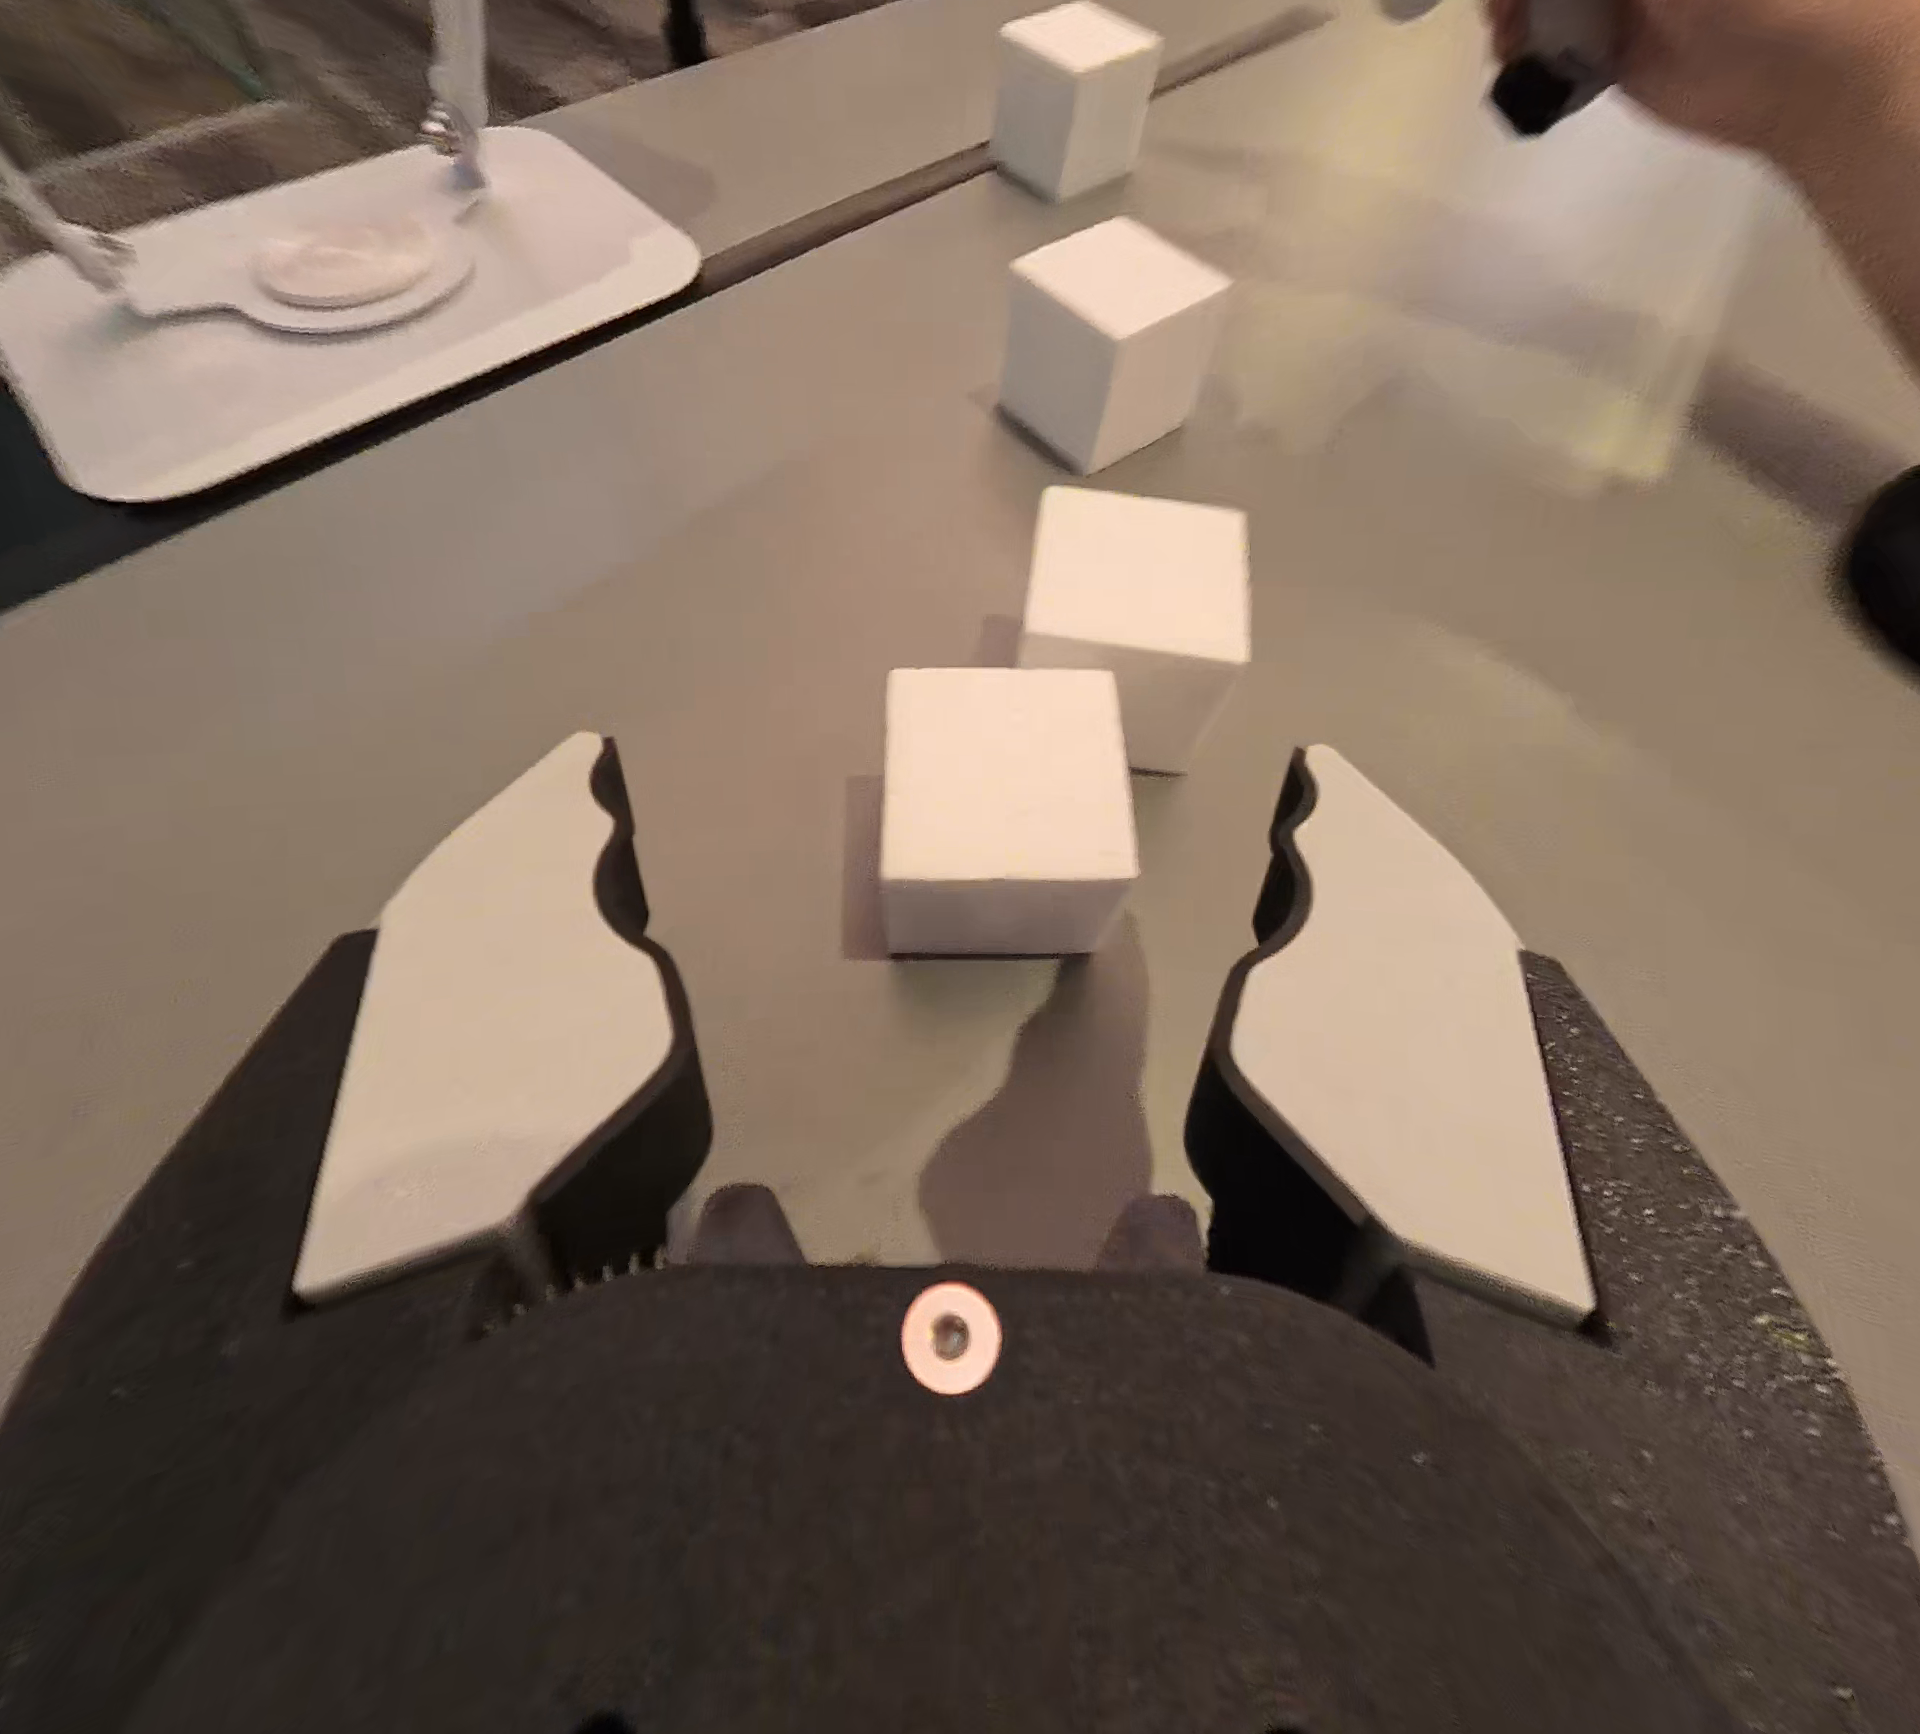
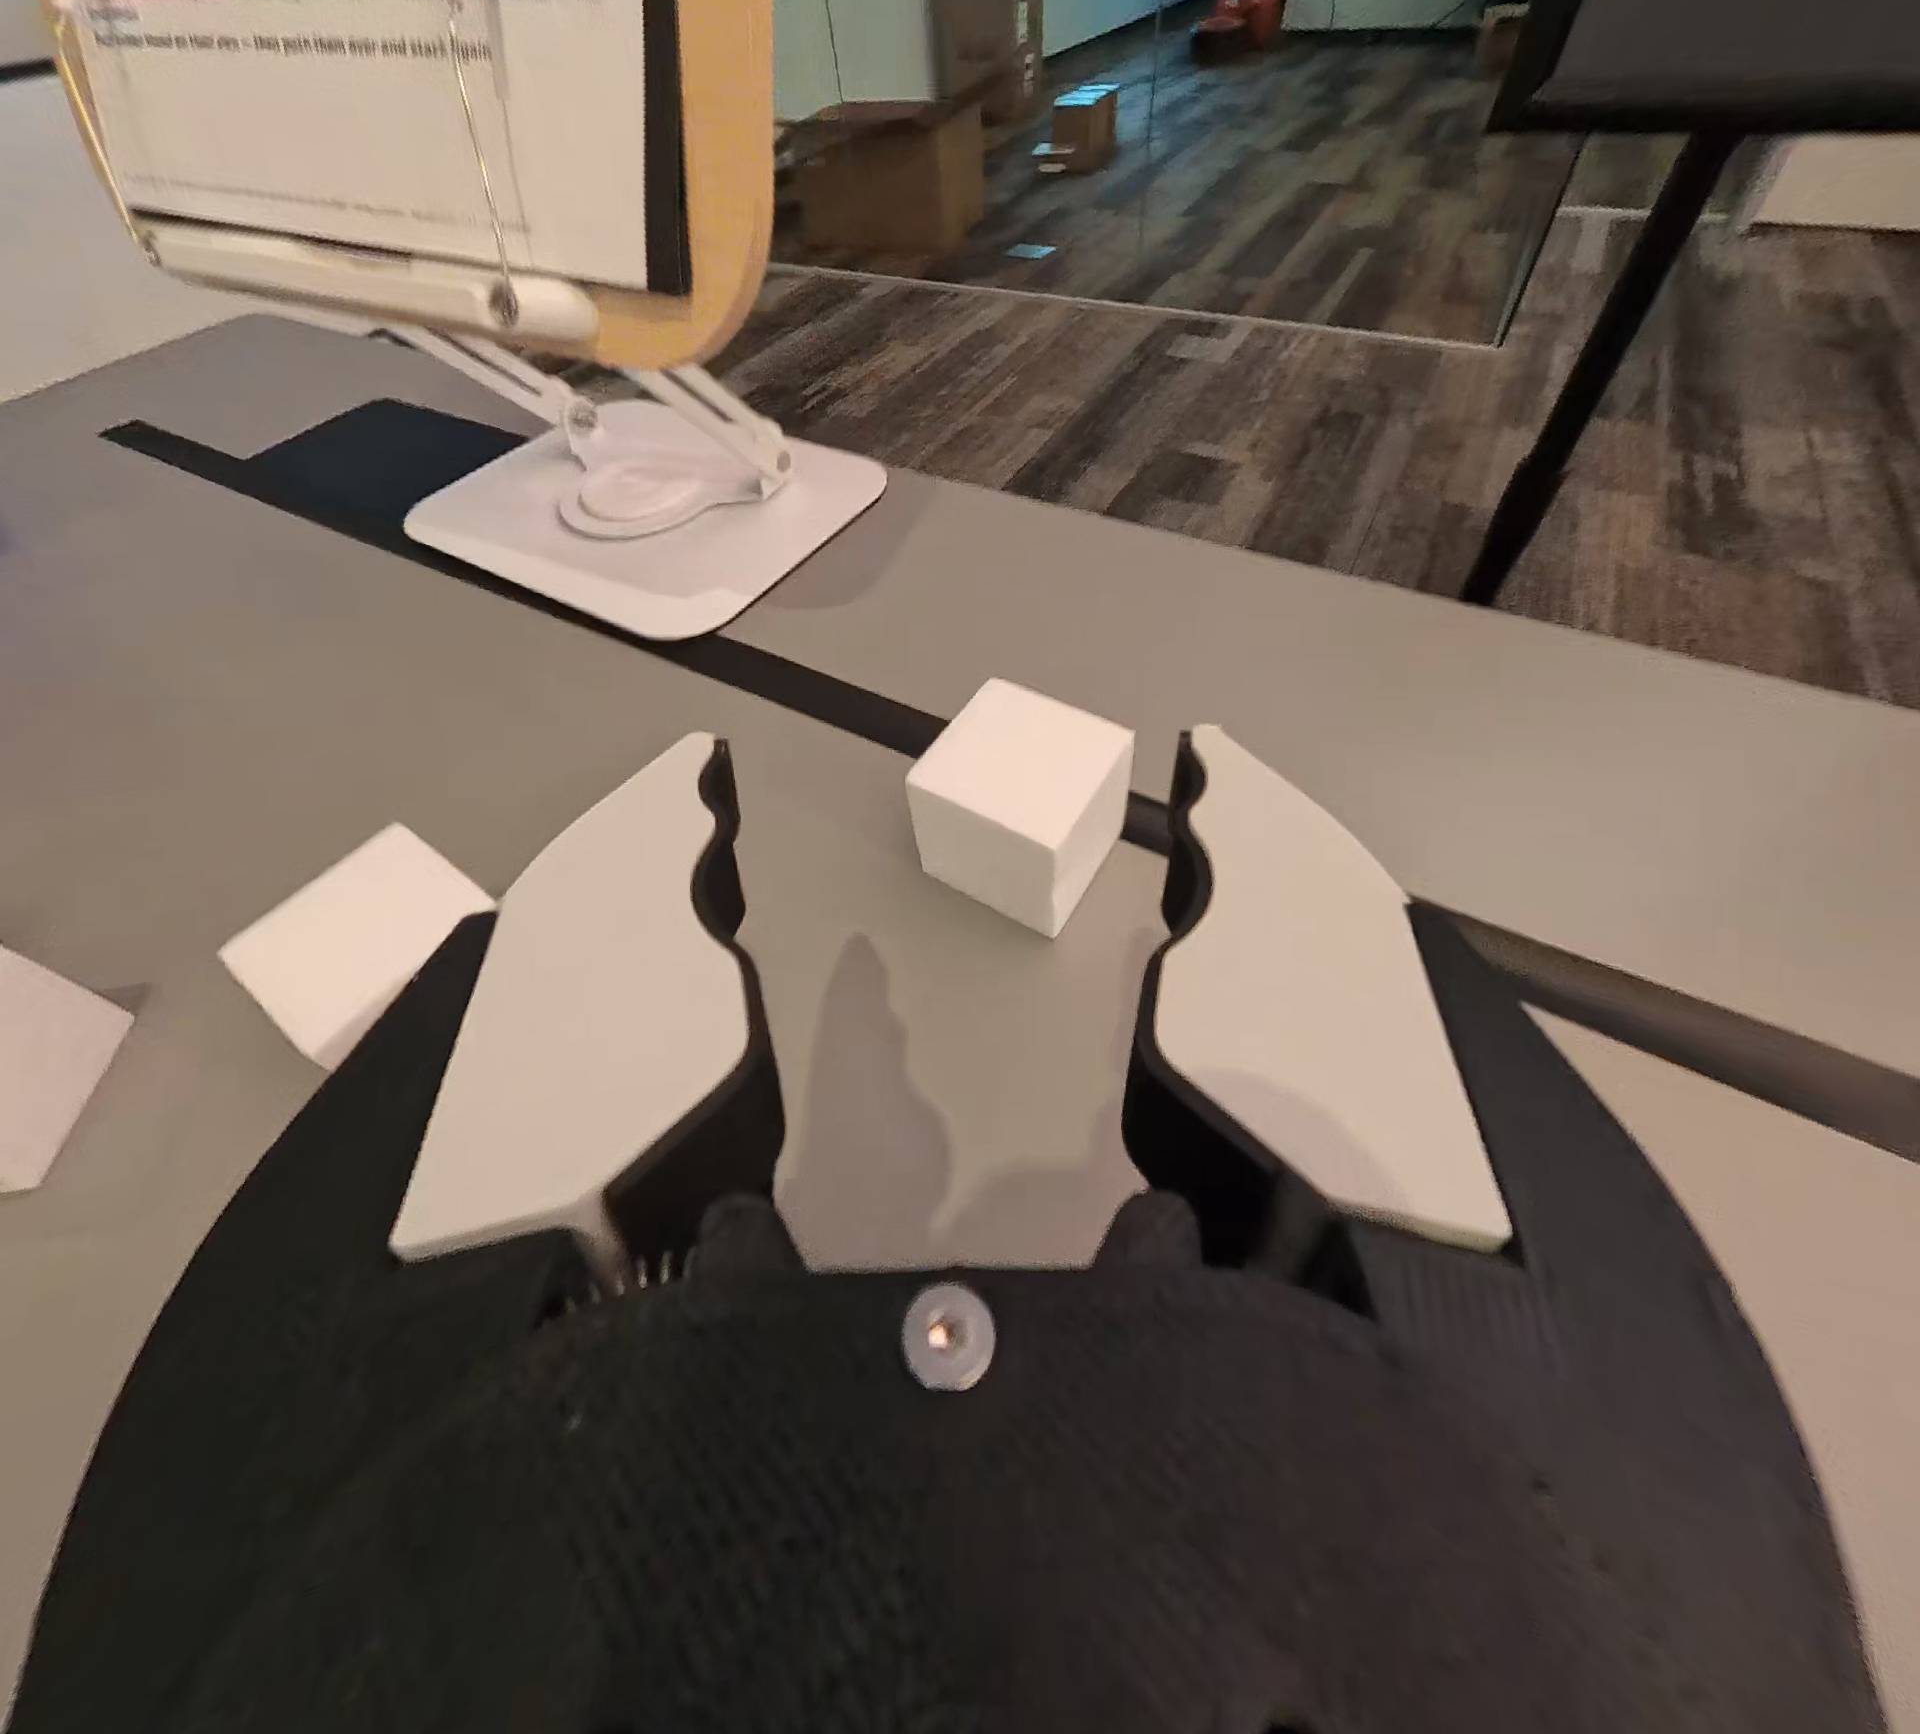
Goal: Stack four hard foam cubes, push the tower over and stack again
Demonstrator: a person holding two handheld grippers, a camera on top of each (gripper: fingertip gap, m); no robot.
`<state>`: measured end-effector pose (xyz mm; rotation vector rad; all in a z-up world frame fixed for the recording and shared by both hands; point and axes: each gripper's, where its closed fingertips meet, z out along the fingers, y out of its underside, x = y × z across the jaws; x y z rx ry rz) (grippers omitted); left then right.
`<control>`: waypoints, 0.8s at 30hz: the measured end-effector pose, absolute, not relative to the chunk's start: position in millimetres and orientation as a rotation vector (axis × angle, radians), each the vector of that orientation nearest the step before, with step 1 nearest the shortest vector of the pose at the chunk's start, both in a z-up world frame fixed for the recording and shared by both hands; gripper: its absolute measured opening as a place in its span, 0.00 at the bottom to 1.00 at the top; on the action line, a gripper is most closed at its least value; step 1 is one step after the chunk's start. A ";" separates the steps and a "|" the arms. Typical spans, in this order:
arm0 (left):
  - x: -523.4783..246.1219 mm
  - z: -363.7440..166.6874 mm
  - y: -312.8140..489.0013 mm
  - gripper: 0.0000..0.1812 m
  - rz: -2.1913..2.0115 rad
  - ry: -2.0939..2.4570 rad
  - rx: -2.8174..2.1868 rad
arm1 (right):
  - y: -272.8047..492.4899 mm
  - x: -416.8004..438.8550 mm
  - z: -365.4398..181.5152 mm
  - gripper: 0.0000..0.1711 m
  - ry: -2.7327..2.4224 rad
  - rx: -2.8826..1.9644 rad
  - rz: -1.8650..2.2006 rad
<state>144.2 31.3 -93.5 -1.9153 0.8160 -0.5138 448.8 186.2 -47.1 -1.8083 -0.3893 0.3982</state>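
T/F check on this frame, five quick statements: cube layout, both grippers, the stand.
1. Four white cubes lie separately on the grey table, none stacked. True.
2. The left gripper is shut on the nearest cube. False: its jaws are open, the cube sits ahead of them.
3. The right gripper is open and holds nothing. True.
4. The farthest cube sits on the white stand base. False: it sits by the dark strip.
5. A tower stands. False.
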 end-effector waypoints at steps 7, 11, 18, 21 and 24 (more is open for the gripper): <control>143.5 -121.1 32.3 0.66 -0.371 0.821 -2.050 | 208.9 436.1 -97.5 0.52 -0.267 -1.966 0.254; 142.0 -135.5 31.6 0.65 -0.321 0.830 -2.116 | 219.1 431.3 -112.7 0.52 -0.222 -2.030 0.030; 148.3 -143.7 29.0 0.56 -0.356 0.834 -2.175 | 235.5 446.3 -131.0 0.50 -0.191 -2.099 -0.140; 150.0 -145.1 30.6 0.51 -0.315 0.844 -2.171 | 240.2 448.4 -133.1 0.46 -0.196 -2.111 -0.123; 160.7 -144.3 30.6 0.49 -0.394 0.833 -2.167 | 242.2 448.0 -132.9 0.35 -0.223 -2.105 -0.109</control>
